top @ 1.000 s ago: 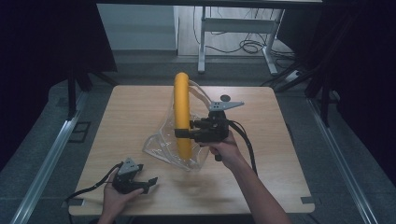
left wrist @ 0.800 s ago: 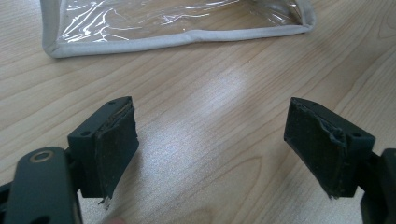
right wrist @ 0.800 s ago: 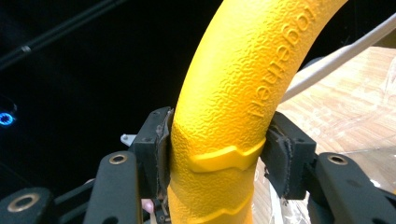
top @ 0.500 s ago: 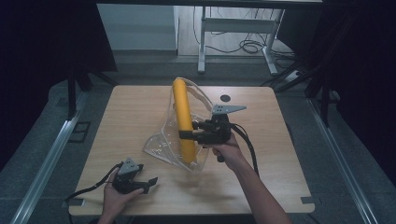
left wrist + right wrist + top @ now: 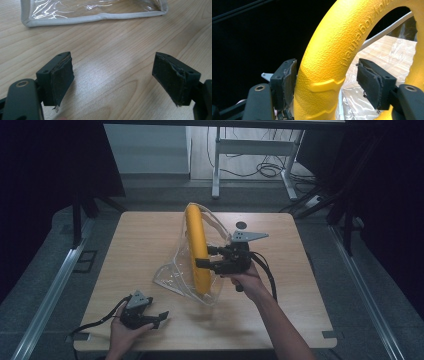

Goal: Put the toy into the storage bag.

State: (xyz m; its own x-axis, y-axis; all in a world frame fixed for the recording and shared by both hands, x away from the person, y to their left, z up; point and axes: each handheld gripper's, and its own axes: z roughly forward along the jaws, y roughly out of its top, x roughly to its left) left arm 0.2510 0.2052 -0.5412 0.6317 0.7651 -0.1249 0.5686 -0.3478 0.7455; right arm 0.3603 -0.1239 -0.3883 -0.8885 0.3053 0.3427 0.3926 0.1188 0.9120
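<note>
Now the yellow ring (image 5: 198, 251) is stood on edge inside the clear pouch (image 5: 176, 275) at the middle of the tabletop (image 5: 300, 270). The right gripper (image 5: 206, 257) has just been opening, jaws apart around the ring, one pad perhaps touching it. The left gripper (image 5: 159, 318) is parked near the front-left corner, jaws wide and empty.

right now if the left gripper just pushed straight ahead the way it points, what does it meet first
Probably bare table first, then the grey-piped edge of the clear plastic bag lying ahead. The left gripper stands open with nothing between its jaws.
</note>
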